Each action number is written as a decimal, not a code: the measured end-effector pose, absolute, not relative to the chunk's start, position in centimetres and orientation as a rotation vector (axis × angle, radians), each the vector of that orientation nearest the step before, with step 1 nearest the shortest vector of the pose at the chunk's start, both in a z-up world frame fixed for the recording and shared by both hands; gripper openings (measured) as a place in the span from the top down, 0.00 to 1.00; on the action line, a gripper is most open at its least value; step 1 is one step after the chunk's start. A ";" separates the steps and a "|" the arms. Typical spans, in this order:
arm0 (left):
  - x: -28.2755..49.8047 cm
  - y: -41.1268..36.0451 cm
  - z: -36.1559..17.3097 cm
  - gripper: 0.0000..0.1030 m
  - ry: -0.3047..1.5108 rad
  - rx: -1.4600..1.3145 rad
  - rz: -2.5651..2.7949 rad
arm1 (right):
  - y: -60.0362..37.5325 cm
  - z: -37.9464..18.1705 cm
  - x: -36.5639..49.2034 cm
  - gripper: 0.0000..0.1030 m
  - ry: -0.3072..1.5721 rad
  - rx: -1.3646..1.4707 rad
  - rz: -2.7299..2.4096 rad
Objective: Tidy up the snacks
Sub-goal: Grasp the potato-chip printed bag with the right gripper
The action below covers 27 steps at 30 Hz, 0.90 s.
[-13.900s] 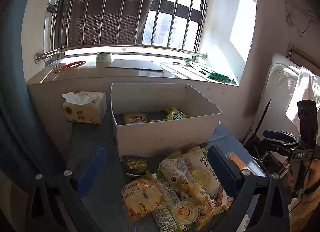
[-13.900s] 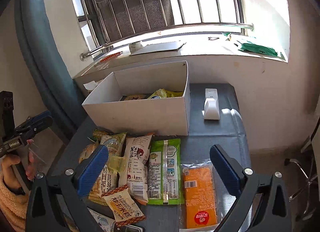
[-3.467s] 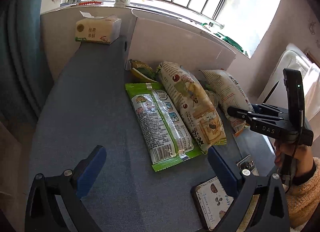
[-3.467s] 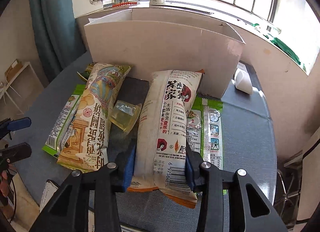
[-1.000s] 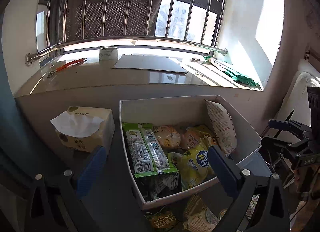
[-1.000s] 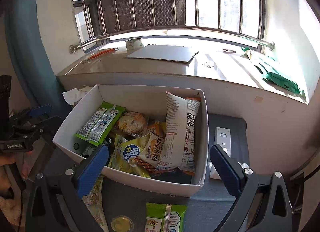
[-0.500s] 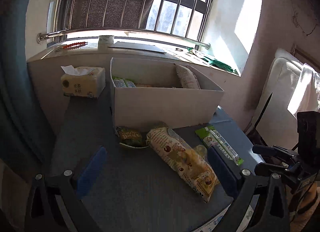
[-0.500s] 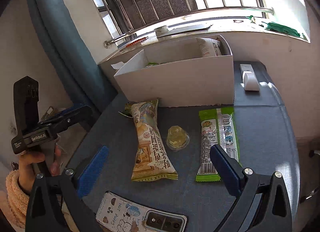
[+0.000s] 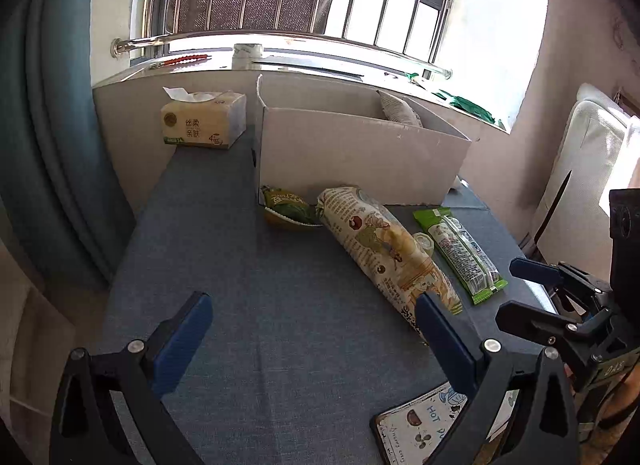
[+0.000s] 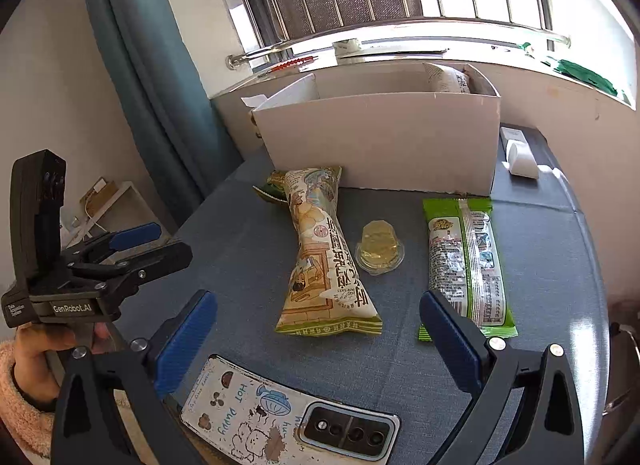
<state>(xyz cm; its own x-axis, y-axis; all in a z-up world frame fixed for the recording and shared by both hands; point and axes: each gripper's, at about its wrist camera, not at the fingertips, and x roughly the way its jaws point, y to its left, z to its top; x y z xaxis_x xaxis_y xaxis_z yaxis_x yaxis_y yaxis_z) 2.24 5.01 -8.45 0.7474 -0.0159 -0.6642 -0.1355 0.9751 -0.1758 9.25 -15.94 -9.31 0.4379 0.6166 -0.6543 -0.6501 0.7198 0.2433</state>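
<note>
A white cardboard box (image 9: 360, 153) (image 10: 376, 141) stands at the back of the blue table, with a pale snack bag (image 10: 446, 79) upright inside at its right end. In front of it lie a long chips bag (image 9: 384, 253) (image 10: 324, 253), a small jelly cup (image 10: 378, 247), a green packet (image 9: 460, 253) (image 10: 464, 261) and a small green bag (image 9: 286, 205) against the box wall. My left gripper (image 9: 312, 329) is open over bare table, left of the chips bag. My right gripper (image 10: 316, 329) is open, nearer than the chips bag's end, holding nothing.
A phone in a cartoon case (image 10: 288, 417) lies at the table's near edge. A tissue box (image 9: 204, 119) sits at the back left, a white device (image 10: 518, 153) right of the box. A teal curtain (image 10: 152, 77) hangs on the left.
Both cameras have pulled back from above the box and come down low over the table. In the last half second both grippers edged closer to the snacks. Both stay open.
</note>
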 end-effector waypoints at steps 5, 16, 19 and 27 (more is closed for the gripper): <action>1.6 6.2 -8.1 0.00 0.721 -0.233 0.086 | -11.7 -8.8 12.1 0.00 0.792 -0.151 0.832; 0.3 8.9 -8.6 0.00 0.728 -0.277 0.142 | -4.0 -12.8 18.0 0.01 0.983 -0.315 0.852; 0.3 9.4 -8.7 0.00 0.735 -0.295 0.145 | -3.4 -14.6 18.0 0.33 1.015 -0.364 0.833; 1.0 9.6 -9.5 0.00 0.757 -0.296 0.154 | -5.0 -14.3 16.3 0.64 0.966 -0.367 0.826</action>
<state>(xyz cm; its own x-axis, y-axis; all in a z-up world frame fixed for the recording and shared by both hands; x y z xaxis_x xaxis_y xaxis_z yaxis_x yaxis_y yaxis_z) 0.96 9.60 -9.47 0.7183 0.0314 -0.6950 -0.2430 0.9474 -0.2084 16.30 -5.00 -14.35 0.3032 0.4523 -0.8388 -0.7583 0.6476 0.0750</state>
